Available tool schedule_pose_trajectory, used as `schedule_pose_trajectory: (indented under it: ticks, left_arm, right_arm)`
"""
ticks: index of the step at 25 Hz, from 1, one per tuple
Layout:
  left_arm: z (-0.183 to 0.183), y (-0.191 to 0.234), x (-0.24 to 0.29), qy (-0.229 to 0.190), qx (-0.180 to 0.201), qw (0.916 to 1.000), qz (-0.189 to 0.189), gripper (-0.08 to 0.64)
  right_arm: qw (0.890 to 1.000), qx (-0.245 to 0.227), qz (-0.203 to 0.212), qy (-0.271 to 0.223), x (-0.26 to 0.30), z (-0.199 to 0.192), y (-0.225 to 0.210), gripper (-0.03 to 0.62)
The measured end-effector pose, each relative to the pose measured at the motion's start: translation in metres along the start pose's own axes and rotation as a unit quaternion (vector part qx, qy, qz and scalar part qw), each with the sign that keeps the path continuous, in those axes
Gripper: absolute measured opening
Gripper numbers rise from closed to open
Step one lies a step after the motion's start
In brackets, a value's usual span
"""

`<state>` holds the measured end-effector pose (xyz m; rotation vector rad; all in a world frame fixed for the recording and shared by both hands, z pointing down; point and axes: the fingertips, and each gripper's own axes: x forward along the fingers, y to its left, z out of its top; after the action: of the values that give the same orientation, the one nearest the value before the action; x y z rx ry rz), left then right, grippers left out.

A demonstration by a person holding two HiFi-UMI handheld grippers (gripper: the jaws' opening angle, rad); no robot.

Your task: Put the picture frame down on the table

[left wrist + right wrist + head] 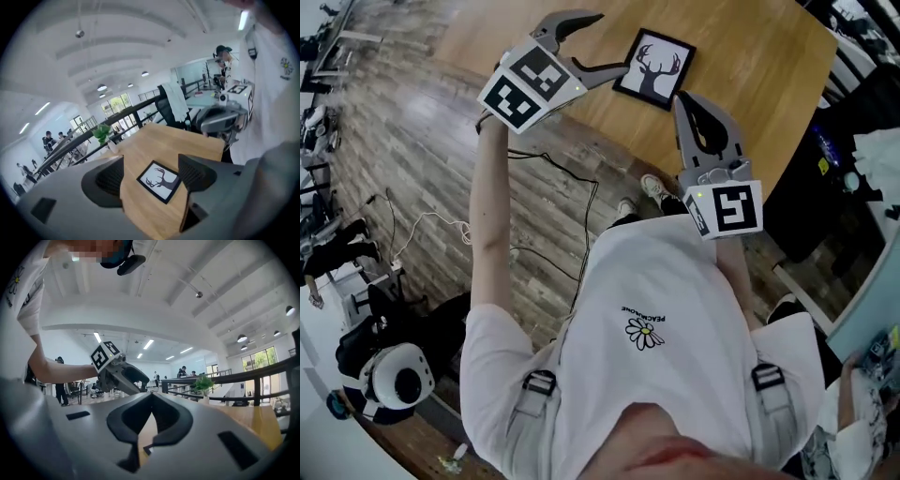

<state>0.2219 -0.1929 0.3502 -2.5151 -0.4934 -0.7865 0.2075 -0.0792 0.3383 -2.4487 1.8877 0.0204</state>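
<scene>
The picture frame (656, 67), black-edged with a deer silhouette, lies flat on the wooden table (750, 56) close to its near edge. My left gripper (614, 42) hovers just left of it, open, with nothing between the jaws. In the left gripper view the frame (159, 180) shows beyond the spread jaws of that gripper (151, 159), apart from them. My right gripper (680, 97) is held just in front of the frame, shut and empty; in its own view the jaws (151, 394) meet at the tips.
A small potted plant (101, 133) stands at the table's far end. Cables (544, 187) trail over the wood floor left of the table. Dark furniture (825, 141) stands to the right. A black-and-white object (394, 375) rests on the floor at the lower left.
</scene>
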Motion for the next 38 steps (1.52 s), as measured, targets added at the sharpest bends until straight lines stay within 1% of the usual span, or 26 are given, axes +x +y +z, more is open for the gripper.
schedule_pose_trajectory:
  ticks: [1, 3, 5, 6, 7, 8, 9, 10, 11, 13, 15, 17, 18, 19, 20, 21, 22, 23, 24, 25, 30, 33, 35, 36, 38]
  left_arm:
    - [0.01, 0.001, -0.022, -0.031, -0.011, 0.9994, 0.015, 0.38]
    - [0.025, -0.005, -0.067, -0.088, -0.025, 0.9948, 0.044, 0.38]
    - [0.035, -0.014, -0.11, -0.13, -0.029, 0.9878, 0.08, 0.375]
    - [0.038, -0.017, -0.131, -0.15, -0.028, 0.9825, 0.106, 0.357]
    - [0.041, -0.018, -0.153, -0.173, -0.027, 0.9744, 0.141, 0.283]
    - [0.043, -0.019, -0.178, -0.201, -0.028, 0.9619, 0.183, 0.142]
    - [0.044, -0.019, -0.203, -0.23, -0.036, 0.9449, 0.23, 0.075]
    - [0.042, -0.02, -0.228, -0.253, -0.051, 0.9251, 0.279, 0.07]
    - [0.037, -0.022, -0.251, -0.267, -0.067, 0.9037, 0.328, 0.036]
    - [0.019, -0.033, -0.293, -0.275, -0.099, 0.8588, 0.421, 0.019]
    - [-0.009, -0.051, -0.323, -0.266, -0.142, 0.815, 0.495, 0.017]
    - [-0.039, -0.073, -0.345, -0.255, -0.194, 0.7711, 0.55, 0.015]
    - [-0.051, -0.084, -0.354, -0.255, -0.215, 0.7486, 0.573, 0.015]
    - [-0.061, -0.095, -0.362, -0.254, -0.23, 0.7279, 0.594, 0.015]
    - [-0.069, -0.105, -0.37, -0.251, -0.239, 0.7103, 0.613, 0.015]
    - [-0.078, -0.114, -0.378, -0.244, -0.244, 0.6956, 0.63, 0.015]
    - [-0.085, -0.123, -0.384, -0.233, -0.247, 0.6837, 0.646, 0.015]
    - [-0.093, -0.129, -0.388, -0.222, -0.251, 0.6745, 0.658, 0.015]
    - [-0.099, -0.135, -0.392, -0.212, -0.255, 0.6676, 0.667, 0.015]
    - [-0.104, -0.139, -0.395, -0.205, -0.259, 0.6626, 0.672, 0.015]
    - [-0.119, -0.155, -0.408, -0.194, -0.274, 0.6421, 0.689, 0.015]
    - [-0.129, -0.16, -0.415, -0.189, -0.286, 0.6278, 0.699, 0.015]
    - [-0.133, -0.16, -0.42, -0.184, -0.288, 0.6196, 0.707, 0.015]
    - [-0.134, -0.159, -0.423, -0.181, -0.285, 0.6166, 0.711, 0.015]
    - [-0.135, -0.158, -0.428, -0.175, -0.281, 0.6139, 0.716, 0.015]
  right_arm:
    - [1.0, -0.001, 0.007, -0.01, 0.004, 0.006, 0.009, 0.009]
    - [0.999, -0.003, 0.025, -0.029, 0.01, 0.019, 0.03, 0.009]
    - [0.998, -0.005, 0.044, -0.044, 0.016, 0.031, 0.052, 0.01]
    - [0.997, -0.007, 0.054, -0.051, 0.018, 0.037, 0.064, 0.009]
    - [0.996, -0.009, 0.067, -0.057, 0.021, 0.042, 0.076, 0.01]
    - [0.995, -0.01, 0.082, -0.063, 0.024, 0.046, 0.089, 0.009]
    - [0.993, -0.011, 0.099, -0.069, 0.027, 0.05, 0.103, 0.009]
    - [0.99, -0.01, 0.117, -0.074, 0.029, 0.054, 0.117, 0.009]
    - [0.988, -0.009, 0.135, -0.08, 0.03, 0.057, 0.131, 0.009]
    - [0.983, -0.009, 0.161, -0.09, 0.031, 0.061, 0.156, 0.009]
    - [0.979, -0.011, 0.18, -0.096, 0.032, 0.063, 0.177, 0.009]
    - [0.975, -0.01, 0.198, -0.096, 0.037, 0.063, 0.195, 0.009]
    - [0.974, -0.007, 0.206, -0.096, 0.039, 0.064, 0.204, 0.009]
    - [0.973, -0.002, 0.212, -0.095, 0.041, 0.064, 0.212, 0.009]
    - [0.971, 0.004, 0.218, -0.093, 0.043, 0.064, 0.221, 0.009]
    - [0.97, 0.011, 0.226, -0.09, 0.044, 0.063, 0.23, 0.009]
    - [0.968, 0.019, 0.237, -0.085, 0.046, 0.062, 0.24, 0.009]
    - [0.965, 0.026, 0.25, -0.079, 0.048, 0.06, 0.249, 0.009]
    - [0.962, 0.03, 0.263, -0.072, 0.05, 0.057, 0.258, 0.009]
    - [0.959, 0.032, 0.273, -0.067, 0.052, 0.055, 0.266, 0.009]
    - [0.95, 0.022, 0.304, -0.061, 0.053, 0.051, 0.296, 0.009]
    - [0.946, 0.02, 0.318, -0.058, 0.053, 0.051, 0.307, 0.009]
    - [0.944, 0.019, 0.324, -0.058, 0.054, 0.053, 0.311, 0.009]
    - [0.943, 0.019, 0.326, -0.06, 0.055, 0.055, 0.313, 0.009]
    - [0.942, 0.02, 0.329, -0.064, 0.057, 0.059, 0.316, 0.009]
